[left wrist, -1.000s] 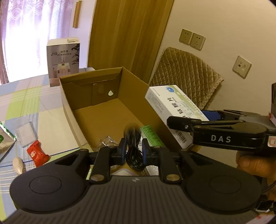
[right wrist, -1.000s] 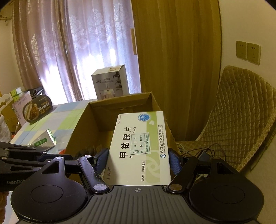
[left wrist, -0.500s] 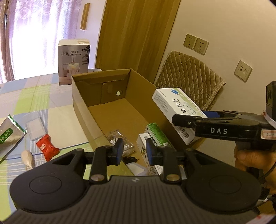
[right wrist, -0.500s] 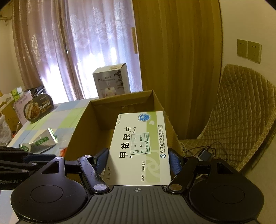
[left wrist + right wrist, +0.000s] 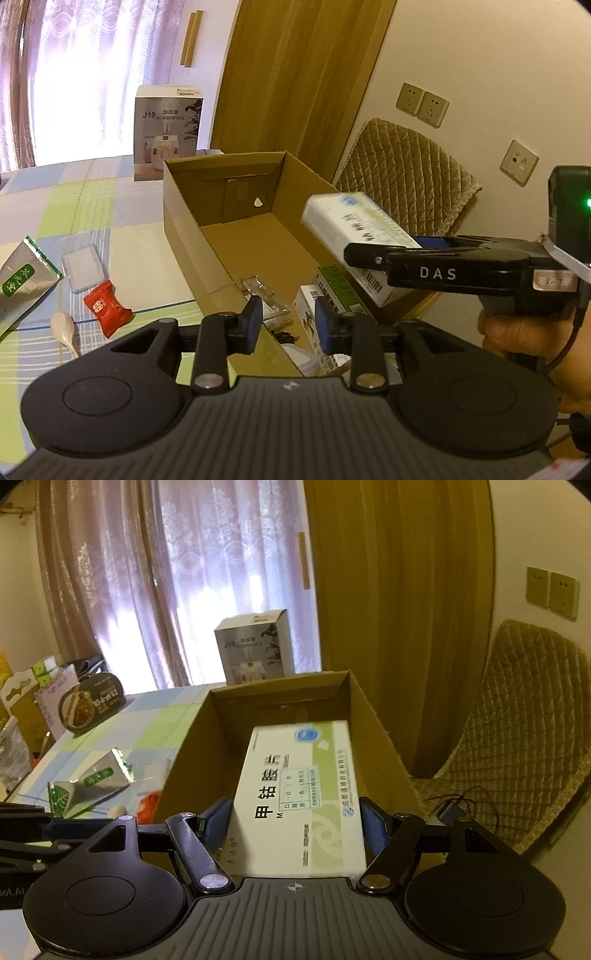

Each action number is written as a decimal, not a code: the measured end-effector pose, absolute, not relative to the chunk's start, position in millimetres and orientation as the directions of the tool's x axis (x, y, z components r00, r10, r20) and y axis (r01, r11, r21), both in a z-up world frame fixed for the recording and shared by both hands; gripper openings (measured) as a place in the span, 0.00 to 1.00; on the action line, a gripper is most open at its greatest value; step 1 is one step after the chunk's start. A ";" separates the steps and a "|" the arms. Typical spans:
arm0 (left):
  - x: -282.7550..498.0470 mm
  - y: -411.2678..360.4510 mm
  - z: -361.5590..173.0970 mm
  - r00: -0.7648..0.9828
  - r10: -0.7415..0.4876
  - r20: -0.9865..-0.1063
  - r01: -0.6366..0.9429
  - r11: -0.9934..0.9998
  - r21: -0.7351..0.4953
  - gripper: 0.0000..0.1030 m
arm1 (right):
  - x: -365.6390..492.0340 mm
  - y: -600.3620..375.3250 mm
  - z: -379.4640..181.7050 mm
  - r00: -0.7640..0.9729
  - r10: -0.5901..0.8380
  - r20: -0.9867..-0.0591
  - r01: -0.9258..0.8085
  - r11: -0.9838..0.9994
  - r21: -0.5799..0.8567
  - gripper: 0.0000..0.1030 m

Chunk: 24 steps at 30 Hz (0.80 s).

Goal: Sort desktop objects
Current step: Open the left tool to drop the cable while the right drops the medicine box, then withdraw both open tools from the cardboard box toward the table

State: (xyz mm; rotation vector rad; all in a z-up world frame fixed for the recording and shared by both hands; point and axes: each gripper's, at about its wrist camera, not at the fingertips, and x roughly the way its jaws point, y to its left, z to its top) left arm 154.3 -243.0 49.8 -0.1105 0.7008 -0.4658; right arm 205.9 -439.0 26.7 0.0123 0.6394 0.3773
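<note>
An open cardboard box (image 5: 184, 225) stands on the checked tablecloth. Inside its near end lie a clear plastic packet (image 5: 263, 300), green-and-white small boxes (image 5: 334, 286) and a black cable (image 5: 282, 336). My left gripper (image 5: 288, 325) hovers open over the box's near left corner, with nothing between its fingers. My right gripper (image 5: 295, 823) is shut on a white medicine box (image 5: 301, 794) with a green stripe. It holds the medicine box (image 5: 351, 229) level above the right wall of the cardboard box (image 5: 376, 738), partly over the opening.
Left of the box lie a green tea pouch (image 5: 22, 280), a clear case (image 5: 83, 266), a red packet (image 5: 105, 306) and a white spoon (image 5: 64, 328). A humidifier carton (image 5: 168, 133) stands behind. A quilted chair (image 5: 406, 184) is on the right. A food bowl (image 5: 90, 705) sits far left.
My left gripper opened, let the black cable go into the box and drew back upward. My right gripper carried the medicine box forward, further over the box.
</note>
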 end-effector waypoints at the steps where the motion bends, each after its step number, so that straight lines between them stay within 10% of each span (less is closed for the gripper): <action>1: 153.4 -241.3 49.3 0.667 -0.447 -0.595 0.374 0.893 -0.252 0.26 | 206.6 -438.6 25.8 0.736 0.348 -0.580 -0.341 0.932 0.127 0.71; 3: 150.4 -237.5 48.1 0.670 -0.442 -0.596 0.369 0.895 -0.249 0.26 | 204.9 -439.5 24.2 0.746 0.337 -0.575 -0.326 0.937 0.125 0.90; 24: 114.1 -173.4 33.1 0.689 -0.366 -0.625 0.252 0.930 -0.267 0.37 | 148.4 -438.6 23.3 0.729 0.331 -0.600 -0.281 0.943 0.179 0.96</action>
